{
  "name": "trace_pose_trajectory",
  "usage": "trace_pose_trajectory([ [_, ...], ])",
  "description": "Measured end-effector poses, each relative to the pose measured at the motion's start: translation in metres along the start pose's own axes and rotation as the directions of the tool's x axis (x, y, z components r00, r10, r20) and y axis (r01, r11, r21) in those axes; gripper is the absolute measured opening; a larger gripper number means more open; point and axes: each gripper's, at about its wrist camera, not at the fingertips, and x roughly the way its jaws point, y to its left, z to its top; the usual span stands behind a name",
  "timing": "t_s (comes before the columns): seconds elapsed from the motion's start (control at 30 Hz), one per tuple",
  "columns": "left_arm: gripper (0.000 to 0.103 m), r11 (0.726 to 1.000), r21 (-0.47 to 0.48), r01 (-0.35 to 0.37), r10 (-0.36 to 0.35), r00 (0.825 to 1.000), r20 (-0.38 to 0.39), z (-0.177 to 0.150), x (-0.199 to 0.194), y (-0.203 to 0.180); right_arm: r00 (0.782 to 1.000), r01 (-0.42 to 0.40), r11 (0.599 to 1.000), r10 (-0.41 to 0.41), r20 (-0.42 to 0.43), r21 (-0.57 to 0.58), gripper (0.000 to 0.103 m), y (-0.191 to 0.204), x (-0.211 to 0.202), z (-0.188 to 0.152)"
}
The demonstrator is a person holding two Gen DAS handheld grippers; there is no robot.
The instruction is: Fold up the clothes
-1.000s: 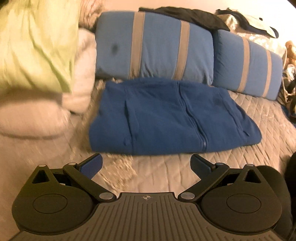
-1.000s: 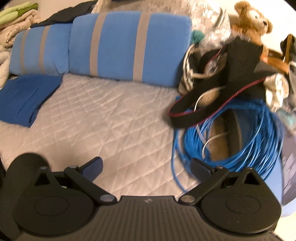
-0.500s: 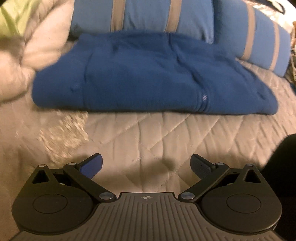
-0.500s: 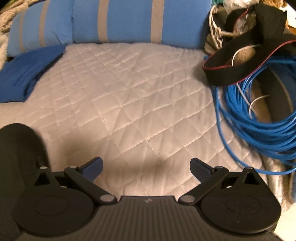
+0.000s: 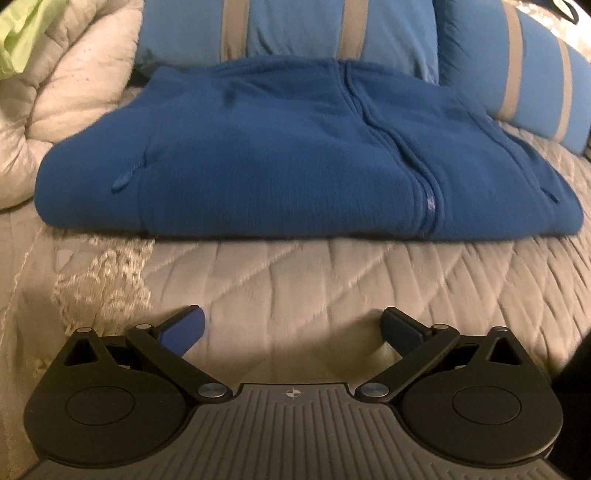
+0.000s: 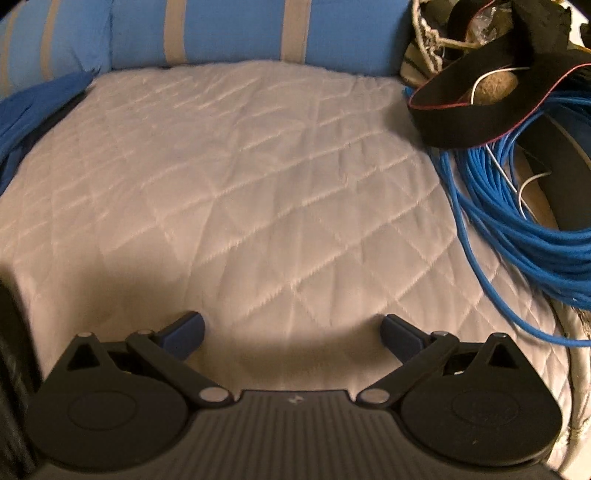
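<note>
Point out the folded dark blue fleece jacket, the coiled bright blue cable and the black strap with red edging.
Folded dark blue fleece jacket [image 5: 280, 155]: left wrist view, front panel.
Coiled bright blue cable [image 6: 517, 229]: right wrist view, bundled loops.
Black strap with red edging [image 6: 476, 110]: right wrist view, band's middle.

Left black two-finger gripper with blue pads [image 5: 292, 328]: jaws spread wide, empty. Right black two-finger gripper with blue pads [image 6: 291, 332]: same, wide, empty.

Partly seen items, both wrist views

Green cloth [image 5: 22, 33], upper left: cropped by the frame. Blue sweater [image 6: 33, 107], left edge: only a corner visible. Blue cable coil [image 6: 517, 206], right: cropped. Striped pillows [image 5: 325, 29]: tops cropped.
</note>
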Motion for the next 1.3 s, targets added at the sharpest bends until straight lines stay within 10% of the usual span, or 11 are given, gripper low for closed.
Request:
trace_pose_trajectory([
  [1.3, 0.103, 0.998, -0.005, -0.056, 0.055, 0.958, 0.281, 0.024, 0.054, -0.01, 0.923, 0.054, 0.989, -0.101, 0.371, 0.136, 0.103, 0.012, 0.064, 0.038],
])
